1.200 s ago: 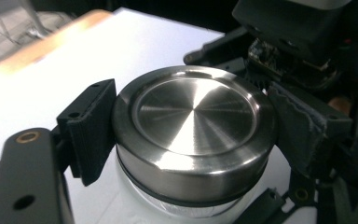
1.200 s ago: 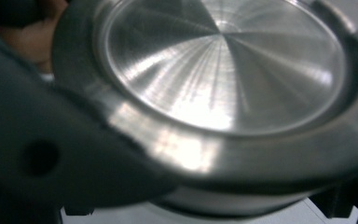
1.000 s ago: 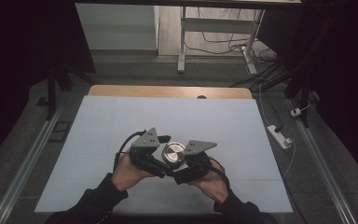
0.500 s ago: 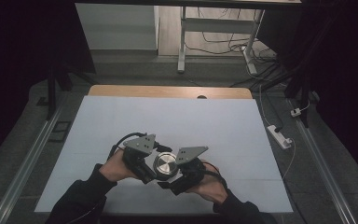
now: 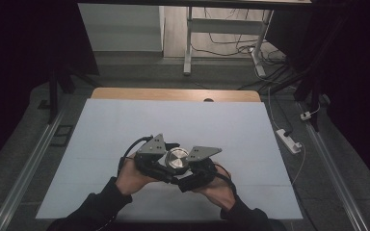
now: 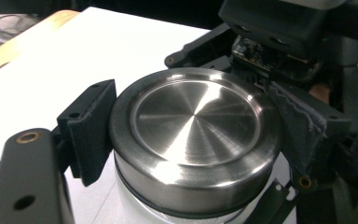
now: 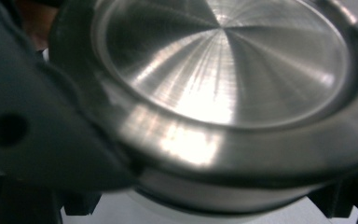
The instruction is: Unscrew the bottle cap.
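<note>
A jar with a brushed steel lid (image 5: 177, 158) and a white body (image 6: 135, 207) is held up over the near middle of the white table (image 5: 173, 120). My left gripper (image 5: 166, 159) has just been closing its jaws, and its black pads (image 6: 91, 133) now press on opposite sides of the lid (image 6: 196, 123). My right gripper (image 5: 189, 166) comes in from the other side and stays shut on the jar below the lid. In the right gripper view the lid (image 7: 223, 60) is very close and blurred, with one black jaw in front at the left.
A strip of bare wood (image 5: 173, 94) runs along the table's far edge. A white power strip (image 5: 289, 140) lies on the floor to the right, and metal rails (image 5: 29, 163) run along both sides. Desk legs and cables (image 5: 221, 43) stand beyond the table.
My left gripper's jaws have closed onto the steel lid. Both hands shifted slightly towards the near edge with the jar and came back.
</note>
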